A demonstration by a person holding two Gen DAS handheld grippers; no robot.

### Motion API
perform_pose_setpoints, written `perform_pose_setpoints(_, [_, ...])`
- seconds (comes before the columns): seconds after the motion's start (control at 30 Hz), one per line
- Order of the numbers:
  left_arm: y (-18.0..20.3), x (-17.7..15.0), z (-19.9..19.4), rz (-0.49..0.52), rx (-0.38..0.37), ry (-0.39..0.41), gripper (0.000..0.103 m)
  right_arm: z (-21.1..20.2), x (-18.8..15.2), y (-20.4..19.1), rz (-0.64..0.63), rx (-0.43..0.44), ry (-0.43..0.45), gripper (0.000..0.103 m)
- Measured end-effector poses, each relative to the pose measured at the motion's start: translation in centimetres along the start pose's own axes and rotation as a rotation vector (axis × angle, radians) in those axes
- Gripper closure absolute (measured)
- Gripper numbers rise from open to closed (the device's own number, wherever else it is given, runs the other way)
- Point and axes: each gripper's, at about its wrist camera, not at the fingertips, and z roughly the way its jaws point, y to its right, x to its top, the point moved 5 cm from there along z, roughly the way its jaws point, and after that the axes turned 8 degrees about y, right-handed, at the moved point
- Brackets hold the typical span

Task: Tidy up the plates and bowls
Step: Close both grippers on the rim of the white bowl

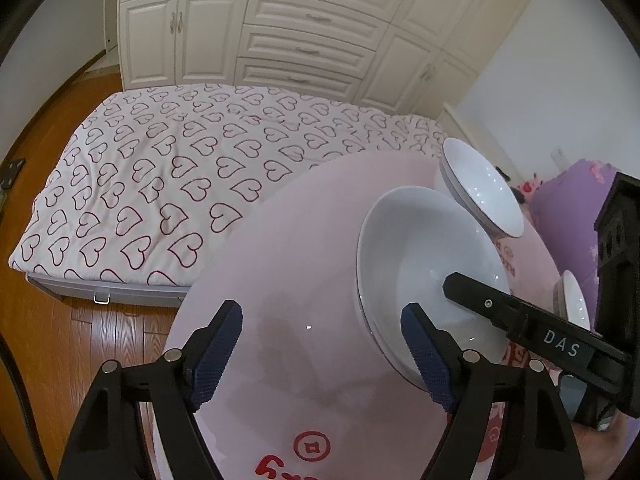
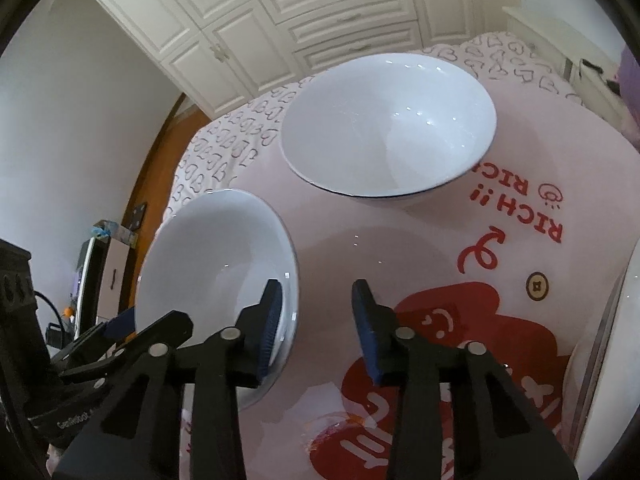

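A home bedroom: a bed (image 1: 160, 168) with heart-print bedding, white built-in wardrobes (image 1: 256, 28), and wooden flooring (image 1: 80, 352).

A round pink table (image 2: 400, 240) with red print carries two white bowls. The near bowl (image 2: 216, 260) sits just beside the far bowl (image 2: 388, 124), their rims apart.

Each camera rides just behind its own tongs, angled steeply down, close over the pink tabletop (image 1: 280, 264). The left wrist view faces the bed (image 1: 160, 168) and wardrobe (image 1: 280, 28); the right wrist view shares both white bowls (image 2: 388, 124), tabletop and wardrobe.
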Motion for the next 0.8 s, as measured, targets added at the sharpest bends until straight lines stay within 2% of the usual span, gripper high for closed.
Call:
perform_pose_setpoints(0.13, [0.1, -0.1, 0.3, 0.008, -0.004, -0.003, 0.027, 0.4, 0.0, 0.1, 0.016, 0.002, -0.014, 0.059])
perform_pose_setpoints(0.2, [0.2, -0.1, 0.4, 0.012, -0.008, -0.007, 0.034, 0.4, -0.1, 0.2, 0.012, 0.019, -0.016, 0.065])
perform_pose_setpoints(0.27, [0.3, -0.1, 0.6, 0.013, -0.017, -0.011, 0.036, 0.3, -0.2, 0.0, -0.001, 0.024, -0.009, 0.067])
perform_pose_setpoints(0.43, [0.3, -0.2, 0.6, 0.01, -0.021, -0.011, 0.036, 0.6, -0.2, 0.2, 0.019, 0.013, -0.012, 0.065])
perform_pose_setpoints(0.5, [0.3, -0.2, 0.5, 0.009, -0.021, -0.011, 0.036, 0.6, 0.0, 0.3, -0.01, -0.023, -0.004, 0.061])
perform_pose_setpoints(0.57, [0.3, -0.2, 0.6, 0.011, -0.017, -0.009, 0.036, 0.6, -0.1, -0.1, -0.025, -0.024, -0.003, 0.062])
perform_pose_setpoints(0.6, [0.3, -0.2, 0.6, 0.01, -0.02, -0.01, 0.036, 0.7, -0.2, -0.1, -0.013, -0.008, -0.007, 0.07])
perform_pose_setpoints(0.63, [0.4, -0.3, 0.7, 0.009, -0.023, -0.011, 0.035, 0.7, -0.3, -0.1, 0.009, 0.026, -0.004, 0.083])
perform_pose_setpoints(0.67, [0.4, -0.3, 0.7, 0.01, -0.027, -0.012, 0.036, 0.7, -0.4, -0.4, 0.033, 0.075, 0.0, 0.09])
perform_pose_setpoints(0.8, [0.8, -0.6, 0.9, 0.026, -0.035, -0.024, 0.05, 0.5, -0.3, -1.0, 0.018, 0.061, 0.017, 0.091])
